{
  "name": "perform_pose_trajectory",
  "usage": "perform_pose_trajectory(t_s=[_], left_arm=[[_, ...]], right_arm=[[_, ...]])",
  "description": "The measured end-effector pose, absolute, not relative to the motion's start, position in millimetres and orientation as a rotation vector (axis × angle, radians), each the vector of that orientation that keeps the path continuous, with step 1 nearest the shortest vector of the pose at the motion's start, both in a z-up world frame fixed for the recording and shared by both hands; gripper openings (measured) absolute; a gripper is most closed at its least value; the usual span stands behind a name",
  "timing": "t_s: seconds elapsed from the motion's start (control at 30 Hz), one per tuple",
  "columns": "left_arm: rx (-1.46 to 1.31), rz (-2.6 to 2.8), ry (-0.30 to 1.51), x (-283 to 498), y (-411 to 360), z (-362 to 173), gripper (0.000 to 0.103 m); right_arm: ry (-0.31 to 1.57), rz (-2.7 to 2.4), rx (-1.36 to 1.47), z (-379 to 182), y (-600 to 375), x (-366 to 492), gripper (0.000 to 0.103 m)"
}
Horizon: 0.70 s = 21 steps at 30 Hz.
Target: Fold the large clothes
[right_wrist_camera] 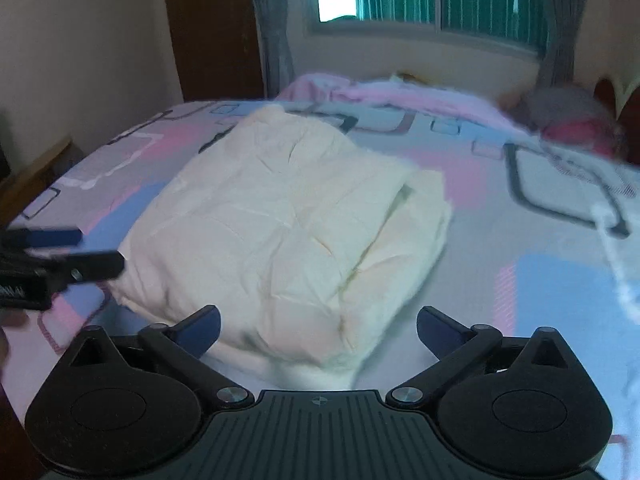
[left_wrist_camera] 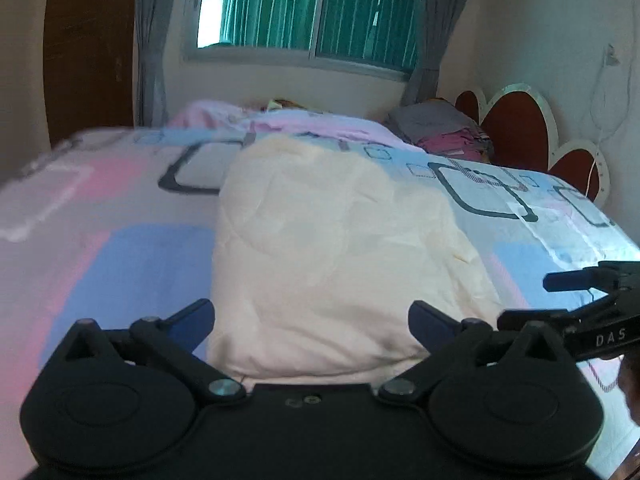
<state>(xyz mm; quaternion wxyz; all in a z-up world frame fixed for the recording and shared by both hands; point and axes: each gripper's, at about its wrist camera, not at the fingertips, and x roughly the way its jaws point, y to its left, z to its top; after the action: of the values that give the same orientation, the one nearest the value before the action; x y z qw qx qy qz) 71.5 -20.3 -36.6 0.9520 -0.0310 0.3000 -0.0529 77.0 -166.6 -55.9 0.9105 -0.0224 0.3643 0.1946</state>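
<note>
A cream-coloured garment [left_wrist_camera: 328, 248] lies folded into a thick oblong bundle on the bed, its near end just ahead of both grippers. My left gripper [left_wrist_camera: 312, 322] stands open, jaws wide, with nothing pinched; the bundle's near edge lies between and beyond its blue fingertips [left_wrist_camera: 196, 318]. My right gripper [right_wrist_camera: 318, 328] is open too, above the near right corner of the cream garment [right_wrist_camera: 280, 224], not touching it. Each gripper shows at the edge of the other's view: the right gripper [left_wrist_camera: 576, 292] and the left gripper [right_wrist_camera: 68, 250].
The bed sheet [left_wrist_camera: 100, 248] is patterned in pink, blue and grey squares. A pink blanket [left_wrist_camera: 256, 120] and a stack of folded clothes [left_wrist_camera: 452, 132] lie at the far end near the red headboard [left_wrist_camera: 516, 124]. A window [left_wrist_camera: 316, 4] and a brown door [left_wrist_camera: 88, 48] stand behind.
</note>
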Motion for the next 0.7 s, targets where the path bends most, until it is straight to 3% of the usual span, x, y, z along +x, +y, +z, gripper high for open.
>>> perform_pose_trajectory(t_s=[0.7], left_arm=[[-0.065, -0.089, 0.556, -64.5, -86.2, 11.3, 0.103]], right_arm=[[0.657, 0.252, 0.042, 7.3, -223.7, -85.8, 0.103]])
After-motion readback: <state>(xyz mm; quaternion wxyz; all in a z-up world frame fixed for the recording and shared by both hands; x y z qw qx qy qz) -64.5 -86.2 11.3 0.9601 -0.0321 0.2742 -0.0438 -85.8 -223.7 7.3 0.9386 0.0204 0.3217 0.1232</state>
